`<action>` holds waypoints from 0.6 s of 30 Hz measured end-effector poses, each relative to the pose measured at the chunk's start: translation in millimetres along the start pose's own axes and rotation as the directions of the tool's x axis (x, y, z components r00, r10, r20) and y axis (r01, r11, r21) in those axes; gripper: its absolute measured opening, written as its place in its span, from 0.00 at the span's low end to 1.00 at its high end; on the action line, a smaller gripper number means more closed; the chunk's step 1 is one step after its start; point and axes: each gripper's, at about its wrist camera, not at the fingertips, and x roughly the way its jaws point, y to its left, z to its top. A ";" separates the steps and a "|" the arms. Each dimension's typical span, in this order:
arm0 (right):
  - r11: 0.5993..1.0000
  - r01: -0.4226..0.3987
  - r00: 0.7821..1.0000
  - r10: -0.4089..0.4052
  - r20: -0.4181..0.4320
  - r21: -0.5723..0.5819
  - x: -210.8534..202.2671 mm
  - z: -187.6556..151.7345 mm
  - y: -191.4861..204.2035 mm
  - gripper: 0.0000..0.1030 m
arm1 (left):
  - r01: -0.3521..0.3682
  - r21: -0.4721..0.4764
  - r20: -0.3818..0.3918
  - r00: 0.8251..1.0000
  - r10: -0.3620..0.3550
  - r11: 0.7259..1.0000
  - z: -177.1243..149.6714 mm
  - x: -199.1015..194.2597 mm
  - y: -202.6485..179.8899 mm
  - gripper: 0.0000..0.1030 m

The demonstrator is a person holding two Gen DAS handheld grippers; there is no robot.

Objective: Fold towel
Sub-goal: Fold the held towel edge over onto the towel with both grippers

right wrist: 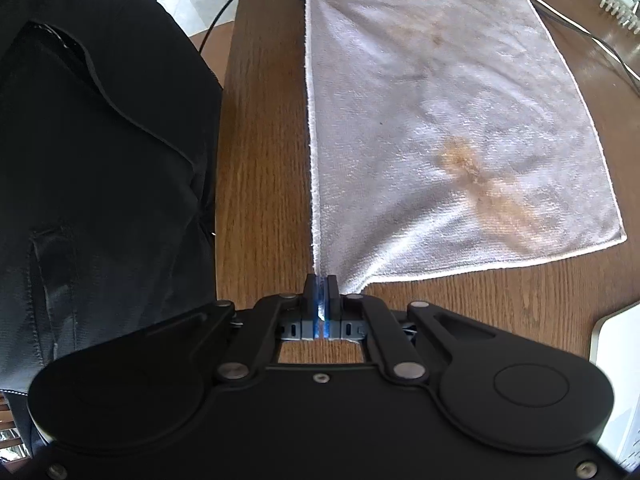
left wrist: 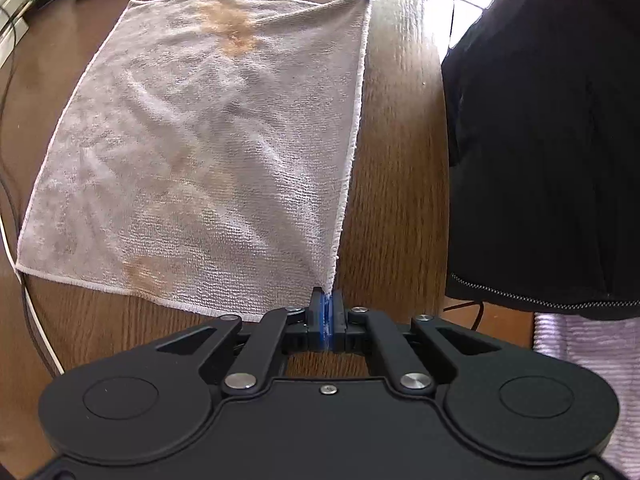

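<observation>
We have the towel (left wrist: pixel 200 140) spread near the table (left wrist: pixel 396 160) edge, left gripper (left wrist: pixel 327 300) and right gripper (right wrist: pixel 321 284) each pinching a near corner. Next, we judge, carry both toward the far edge.

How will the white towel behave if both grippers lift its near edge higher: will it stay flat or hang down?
The towel will probably hang and sag: it is thin terry cloth, already wrinkled near the right gripper. It looks light, so the pinched corners at the left gripper should hold. The far part may drag on the wooden table rather than slide freely.
</observation>
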 end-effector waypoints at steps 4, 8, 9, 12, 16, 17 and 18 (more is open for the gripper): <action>1.000 0.027 1.000 -0.027 -0.008 -0.006 -0.6 -0.8 -6.8 0.02 | -0.007 0.029 -0.009 1.000 0.007 1.000 6.1 -5.4 7.4 0.01; 0.998 0.060 0.998 -0.060 0.002 -0.016 -4.8 -1.7 -12.1 0.02 | -0.016 0.049 -0.018 1.000 0.017 0.999 12.8 -11.7 14.5 0.01; 0.998 0.066 0.998 -0.066 0.005 -0.017 -6.0 -2.3 -13.7 0.02 | -0.017 0.052 -0.019 1.000 0.018 0.998 13.2 -13.7 16.6 0.01; 0.997 0.073 0.997 -0.073 0.011 -0.017 -11.0 -4.1 -20.7 0.02 | -0.023 0.052 -0.019 1.000 0.024 0.998 15.4 -15.3 17.6 0.01; 0.996 0.088 0.996 -0.088 0.023 -0.019 -18.5 -6.7 -30.5 0.02 | -0.035 0.040 -0.009 0.999 0.035 0.999 20.7 -22.9 32.2 0.01; 0.995 0.093 0.995 -0.093 0.027 -0.019 -21.1 -6.1 -34.7 0.02 | -0.040 0.036 -0.005 0.999 0.040 0.999 22.0 -26.0 37.4 0.01; 0.995 0.095 0.995 -0.094 0.028 -0.018 -21.5 -4.4 -36.2 0.02 | -0.045 0.036 -0.004 0.999 0.046 0.998 22.9 -28.8 41.9 0.01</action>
